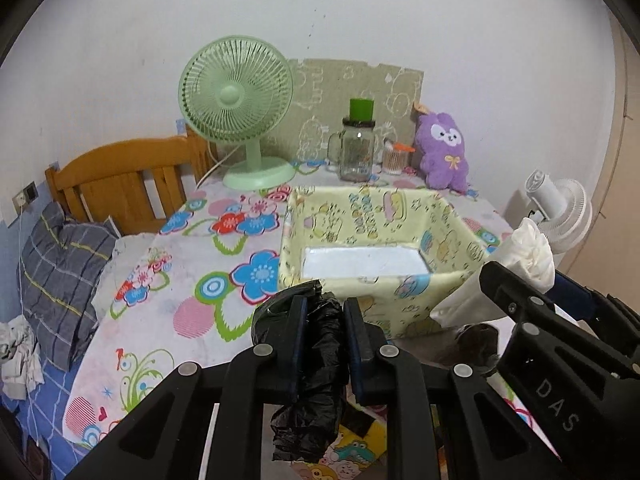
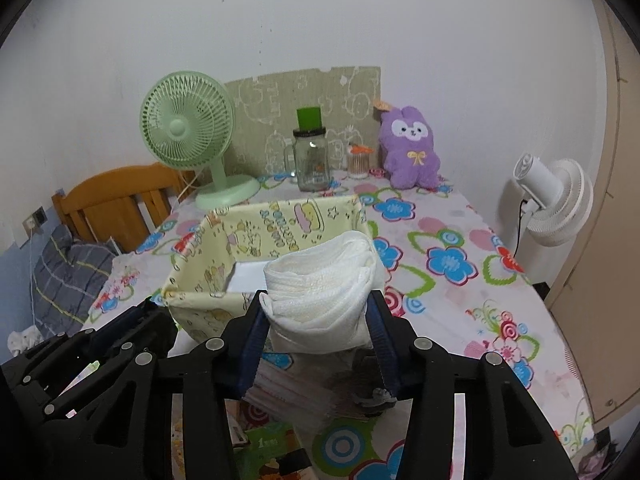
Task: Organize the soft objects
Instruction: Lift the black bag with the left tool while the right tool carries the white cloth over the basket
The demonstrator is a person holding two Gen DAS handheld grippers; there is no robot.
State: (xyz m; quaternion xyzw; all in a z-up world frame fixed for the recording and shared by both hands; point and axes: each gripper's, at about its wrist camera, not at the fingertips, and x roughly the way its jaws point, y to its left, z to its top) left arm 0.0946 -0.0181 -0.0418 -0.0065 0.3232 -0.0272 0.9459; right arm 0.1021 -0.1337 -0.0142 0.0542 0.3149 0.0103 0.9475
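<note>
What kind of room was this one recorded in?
Most likely a bedroom: a wooden bed headboard with a plaid pillow stands beside a table under a floral tablecloth, with a purple plush toy against the wall.

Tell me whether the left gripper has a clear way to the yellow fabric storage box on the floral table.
Probably yes. The left gripper, shut on a crumpled black plastic bag, sits just short of the yellow fabric storage box, whose open top looks unobstructed; the right gripper is off to one side.

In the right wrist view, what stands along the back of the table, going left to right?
Green fan → glass jar with a green top → small container of cotton swabs → purple plush toy.
</note>
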